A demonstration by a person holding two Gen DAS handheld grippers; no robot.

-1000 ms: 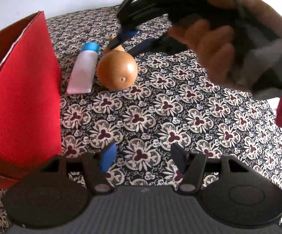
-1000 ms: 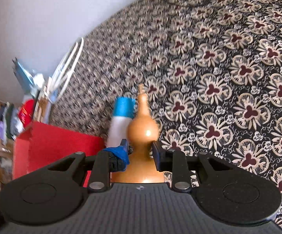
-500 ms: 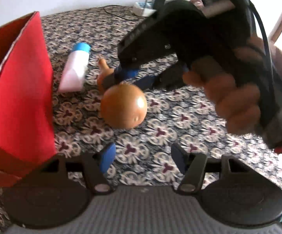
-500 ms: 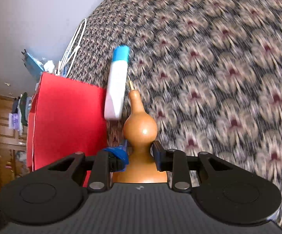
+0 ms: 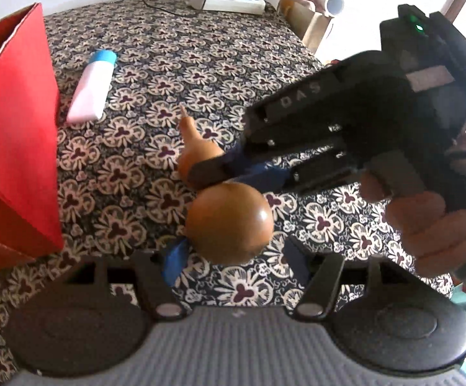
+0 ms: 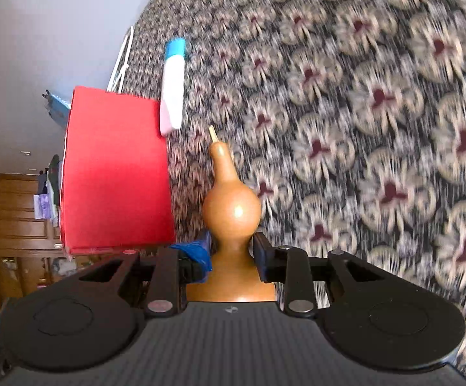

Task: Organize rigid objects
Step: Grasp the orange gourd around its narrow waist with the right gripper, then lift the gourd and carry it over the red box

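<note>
While the flower-patterned dark tablecloth [image 5: 168, 74] fills most of both views, a tall red cardboard box [image 5: 14, 135] stands on it at the left edge. Right gripper [image 6: 231, 251], black and held in a person's hand [image 5: 432, 225], reaches in from the right and pinches the narrow waist of a glossy brown wooden gourd [image 5: 229, 222]; its jaws have just been opening a little, yet the pads sit against the waist on both sides. Gourd is in the middle of the cloth, near the box but apart from it, big round end toward the left gripper [image 5: 233, 257], thin stem pointing away toward the far side. Left gripper is spread wide, nothing between its blue-padded fingers, the round end just ahead of them. A white plastic tube with a light-blue cap [image 5: 93, 87] lies flat just beside the box, farther back. A white power strip [image 5: 229, 1] sits at the far edge.
</note>
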